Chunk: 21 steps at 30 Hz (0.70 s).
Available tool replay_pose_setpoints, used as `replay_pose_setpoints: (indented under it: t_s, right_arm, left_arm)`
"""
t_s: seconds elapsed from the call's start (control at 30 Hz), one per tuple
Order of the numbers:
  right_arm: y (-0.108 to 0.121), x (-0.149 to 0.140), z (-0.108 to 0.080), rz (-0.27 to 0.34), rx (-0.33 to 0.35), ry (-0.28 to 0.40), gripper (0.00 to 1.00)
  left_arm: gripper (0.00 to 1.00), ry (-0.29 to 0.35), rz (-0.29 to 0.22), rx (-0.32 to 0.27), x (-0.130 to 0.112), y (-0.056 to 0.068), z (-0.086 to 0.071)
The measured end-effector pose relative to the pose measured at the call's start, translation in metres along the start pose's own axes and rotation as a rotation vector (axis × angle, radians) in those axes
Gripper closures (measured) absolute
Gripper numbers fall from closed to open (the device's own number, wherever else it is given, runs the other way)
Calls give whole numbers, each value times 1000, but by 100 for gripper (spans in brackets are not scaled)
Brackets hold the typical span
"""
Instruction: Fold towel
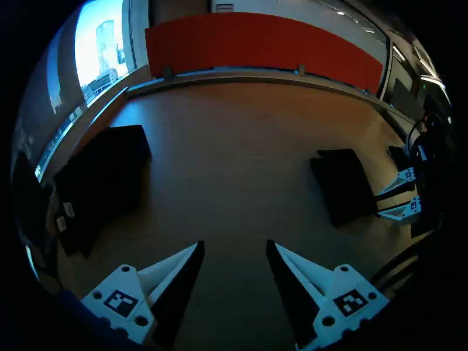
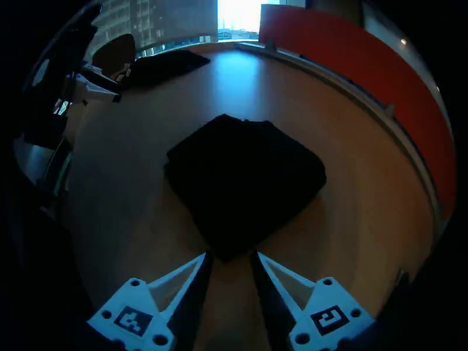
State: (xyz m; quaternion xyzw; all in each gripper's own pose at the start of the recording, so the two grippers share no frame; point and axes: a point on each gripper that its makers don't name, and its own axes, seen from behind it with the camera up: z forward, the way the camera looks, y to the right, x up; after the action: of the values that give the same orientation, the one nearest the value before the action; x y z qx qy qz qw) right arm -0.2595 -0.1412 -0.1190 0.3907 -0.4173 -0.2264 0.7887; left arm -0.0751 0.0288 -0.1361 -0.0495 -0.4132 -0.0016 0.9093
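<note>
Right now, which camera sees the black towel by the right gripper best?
The right gripper view. The towel lies big and whole in the middle, its near corner at the open right gripper. The left gripper view shows the same towel small, off to one side, beside that gripper.

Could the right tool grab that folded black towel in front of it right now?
Probably yes: the right tool is open, a corner of the towel lies right at its fingertips, and nothing sits between them.

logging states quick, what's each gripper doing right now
Left gripper: open, holding nothing, above the table.
Right gripper: open, nothing gripped, tips at near corner of the folded towel.
</note>
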Motion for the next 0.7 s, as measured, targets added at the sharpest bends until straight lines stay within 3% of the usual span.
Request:
replay_pose_setpoints:
  t_s: [0.37, 0.7]
  right_arm:
    - [-5, 0, 2, 17, 9, 10, 92]
    - [2, 6, -5, 19, -12, 29, 96]
  left_arm:
    - [22, -4, 1, 1, -3, -1, 1]
    - [23, -3, 1, -1, -3, -1, 2]
